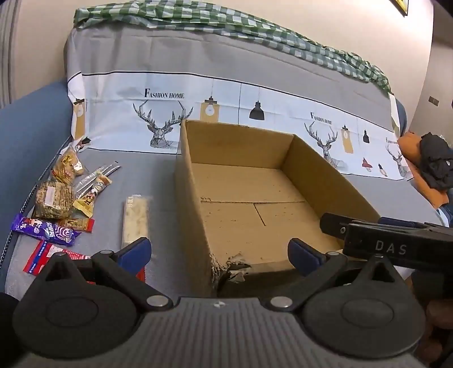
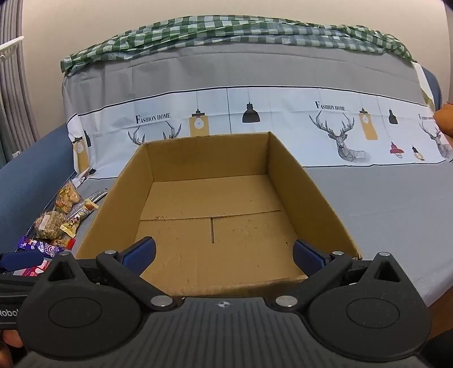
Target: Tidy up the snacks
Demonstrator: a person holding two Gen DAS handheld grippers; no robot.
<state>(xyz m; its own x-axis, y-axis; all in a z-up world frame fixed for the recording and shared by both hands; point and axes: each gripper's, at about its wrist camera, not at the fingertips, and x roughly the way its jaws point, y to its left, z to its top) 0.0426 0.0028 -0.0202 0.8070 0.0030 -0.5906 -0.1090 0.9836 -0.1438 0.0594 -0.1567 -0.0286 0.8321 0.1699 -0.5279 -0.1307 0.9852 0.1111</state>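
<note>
A: Nearest first. Where do the claws stand?

B: Both spread wide, nothing in either. The left gripper (image 1: 219, 250) straddles the near left corner of the box (image 1: 192, 203), one finger outside, one over the floor. The right gripper (image 2: 223, 254) hangs over the near wall, both fingers above the inside.

A: And the box?

B: Open-topped, bare floor, near corner torn. I'd guess it sits mid-sofa so either hand can drop things in.

A: The snacks?

B: All on the grey cover (image 1: 158, 181), left of the box, none inside yet. Closest is a red packet (image 1: 45, 256), partly behind the left finger. Then a purple wrapper (image 1: 45, 229), a pale bar (image 1: 136, 220) just beside the box wall, a brown block (image 1: 53, 199), and further back small sachets (image 1: 68, 165) and some sticks (image 1: 99, 172).

A: Bunched on purpose?

B: Probably a starting pile, nearer the left claw.

A: Anything unclear?

B: The labels are too small to read. From the right wrist, the box wall hides the pale bar and part of the pile. Far right, an orange and black bundle (image 1: 430, 167) is cut off. Behind, green checked cloth (image 1: 226, 19).
</note>
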